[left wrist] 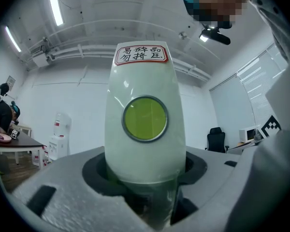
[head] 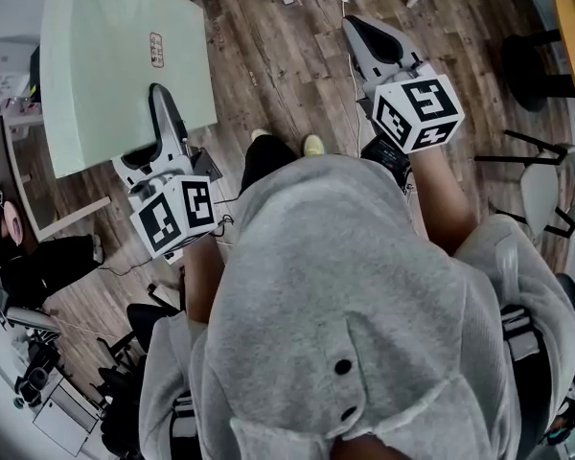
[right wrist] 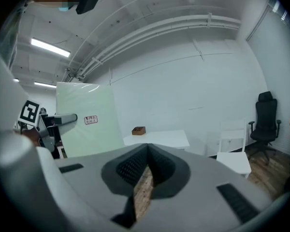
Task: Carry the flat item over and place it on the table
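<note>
The flat item is a large pale green pane [head: 115, 56] with a small red-edged label [head: 156, 50]. It is held out over the wooden floor at the upper left of the head view. My left gripper [head: 165, 103] is shut on its near edge, one black finger lying across the top face. In the left gripper view the pane [left wrist: 145, 129] rises from between the jaws and fills the middle, showing the label [left wrist: 141, 54] and a round green mark. My right gripper [head: 376, 34] is shut with nothing in it, held out to the right, apart from the pane [right wrist: 87, 120].
A white table [right wrist: 157, 139] with a small brown box [right wrist: 138, 130] stands ahead, with a white chair [right wrist: 234, 158] beside it. A black office chair [right wrist: 265, 115] is at the far right. In the head view a desk [head: 19, 161] stands left and a black chair base [head: 532, 65] right.
</note>
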